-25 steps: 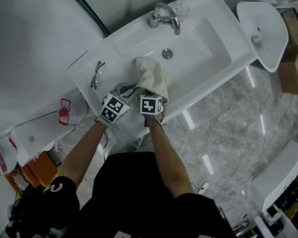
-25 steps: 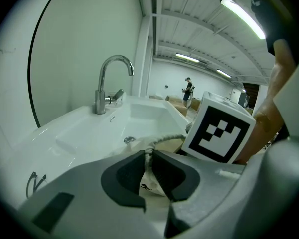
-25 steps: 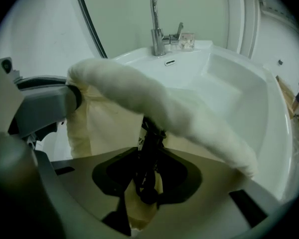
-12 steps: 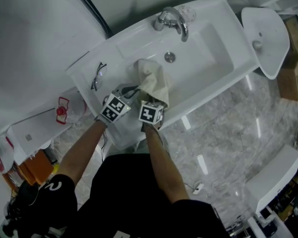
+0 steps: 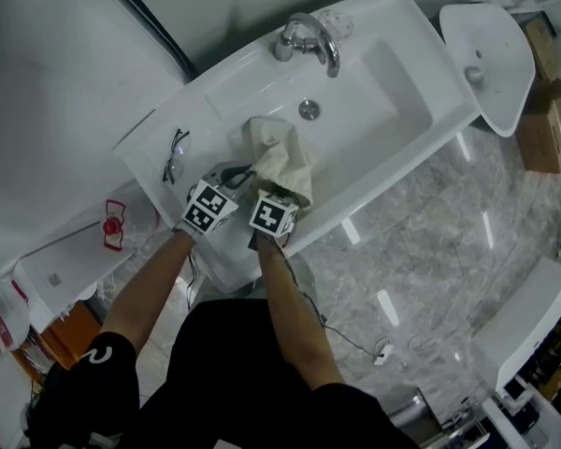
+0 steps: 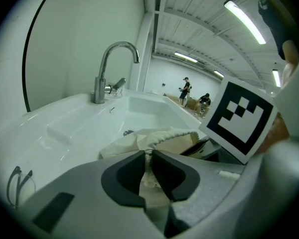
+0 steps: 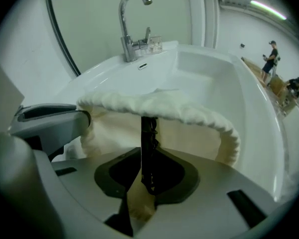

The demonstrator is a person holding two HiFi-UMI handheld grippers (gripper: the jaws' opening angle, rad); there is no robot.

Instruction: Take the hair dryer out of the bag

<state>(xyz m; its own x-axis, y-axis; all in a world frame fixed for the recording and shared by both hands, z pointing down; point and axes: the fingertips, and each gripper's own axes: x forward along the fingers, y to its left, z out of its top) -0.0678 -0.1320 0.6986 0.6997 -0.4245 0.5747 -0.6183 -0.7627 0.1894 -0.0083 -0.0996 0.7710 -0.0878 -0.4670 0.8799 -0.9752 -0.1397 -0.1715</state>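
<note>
Right gripper (image 7: 147, 172) now nips tighter than before on the bag's (image 5: 279, 157) black string (image 7: 148, 133), left gripper (image 6: 148, 164) pinches bag cloth, dryer not out yet.

Right gripper (image 7: 148, 156): jaws have just been closing and now pinch a dark cord (image 7: 148, 133), which rises to the gathered rim of a cream cloth bag (image 7: 189, 114). Left gripper (image 7: 83, 118) sits at the rim's left end. Behind: white sink (image 7: 214, 78), chrome faucet (image 7: 132, 24) (two distant people (image 7: 271, 59), far right).

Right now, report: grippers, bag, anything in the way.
Left gripper shut on bag rim. Right gripper just been closing on dark cord at bag mouth. Hair dryer not in sight. Nothing in the way.
</note>
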